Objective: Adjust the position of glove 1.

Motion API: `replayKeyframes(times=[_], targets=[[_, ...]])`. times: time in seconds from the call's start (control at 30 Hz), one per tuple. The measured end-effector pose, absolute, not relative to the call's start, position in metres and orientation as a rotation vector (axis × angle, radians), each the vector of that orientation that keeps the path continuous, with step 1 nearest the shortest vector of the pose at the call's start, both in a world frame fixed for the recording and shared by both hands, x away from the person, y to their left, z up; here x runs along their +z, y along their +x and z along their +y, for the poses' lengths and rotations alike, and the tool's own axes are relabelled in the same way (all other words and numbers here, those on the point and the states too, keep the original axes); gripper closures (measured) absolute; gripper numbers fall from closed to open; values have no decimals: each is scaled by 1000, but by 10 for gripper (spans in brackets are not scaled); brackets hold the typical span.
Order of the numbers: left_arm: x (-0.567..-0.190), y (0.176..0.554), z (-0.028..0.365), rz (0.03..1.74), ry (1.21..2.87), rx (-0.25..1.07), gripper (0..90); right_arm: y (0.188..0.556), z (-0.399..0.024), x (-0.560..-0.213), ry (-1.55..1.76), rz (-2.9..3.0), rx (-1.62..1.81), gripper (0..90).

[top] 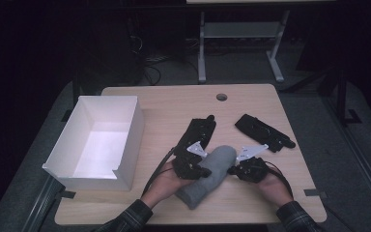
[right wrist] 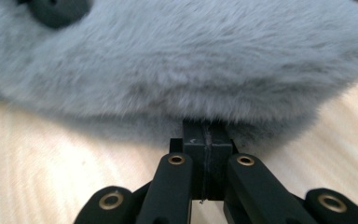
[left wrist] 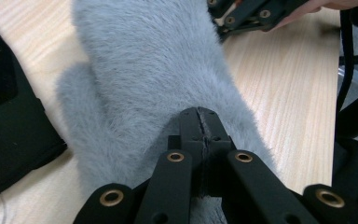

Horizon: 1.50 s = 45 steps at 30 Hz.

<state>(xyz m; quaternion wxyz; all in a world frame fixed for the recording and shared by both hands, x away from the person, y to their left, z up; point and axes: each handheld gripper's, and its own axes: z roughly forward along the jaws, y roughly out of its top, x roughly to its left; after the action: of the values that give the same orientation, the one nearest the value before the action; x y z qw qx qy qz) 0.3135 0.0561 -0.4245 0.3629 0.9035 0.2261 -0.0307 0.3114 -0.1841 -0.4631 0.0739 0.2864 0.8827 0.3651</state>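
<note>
A grey fuzzy mitten (top: 213, 175) lies near the table's front edge, cuff toward me. My left gripper (top: 203, 170) comes in from its left side. In the left gripper view (left wrist: 199, 112) the jaws are shut tight, tips resting against the mitten's fur (left wrist: 154, 60) beside the thumb. My right gripper (top: 233, 170) comes in from the mitten's right. In the right gripper view (right wrist: 207, 125) its jaws are shut too, tips at the lower edge of the mitten (right wrist: 177, 60). I cannot tell whether either pinches any fur.
A white open box (top: 125, 145) stands on the left of the wooden table (top: 174, 104). Two black gloves lie behind the mitten, one (top: 198, 131) in the middle and one (top: 263, 131) to the right. A cable hole (top: 221, 96) sits at the back.
</note>
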Motion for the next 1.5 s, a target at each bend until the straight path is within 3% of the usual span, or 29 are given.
replayKeyframes(times=[0.43, 0.53, 0.57, 0.6, 0.63, 0.67, 0.7, 0.77, 0.8, 0.93, 1.17, 1.5], targets=[[-420, 310, 56, 573, 2300, -72, 885, 329, -171, -466, 844, 2645, 1078, 900], [-414, 312, 66, 592, 2263, -30, 789, 328, -179, -462, 857, 2616, 1095, 854], [-412, 316, 72, 625, 2247, -4, 688, 328, -184, -460, 883, 2594, 1105, 777], [-412, 316, 72, 625, 2247, -4, 627, 328, -184, -460, 883, 2594, 1105, 777], [-412, 318, 75, 643, 2244, 6, 627, 328, -187, -460, 897, 2582, 1101, 748], [-413, 320, 77, 661, 2243, 14, 570, 328, -190, -460, 918, 2570, 1095, 699], [-415, 324, 79, 686, 2236, 25, 462, 328, -196, -461, 946, 2550, 1078, 638], [-416, 326, 80, 694, 2232, 17, 358, 328, -200, -462, 963, 2547, 1069, 615], [-417, 327, 80, 702, 2230, 23, 358, 328, -203, -462, 975, 2535, 1062, 585], [-422, 330, 77, 733, 2239, 32, 174, 328, -217, -464, 1034, 2503, 1040, 419], [-438, 331, 67, 760, 2258, 24, 128, 327, -229, -470, 1061, 2496, 995, 304], [-449, 328, 55, 731, 2335, 17, 127, 328, -231, -474, 1045, 2503, 1007, 263]])
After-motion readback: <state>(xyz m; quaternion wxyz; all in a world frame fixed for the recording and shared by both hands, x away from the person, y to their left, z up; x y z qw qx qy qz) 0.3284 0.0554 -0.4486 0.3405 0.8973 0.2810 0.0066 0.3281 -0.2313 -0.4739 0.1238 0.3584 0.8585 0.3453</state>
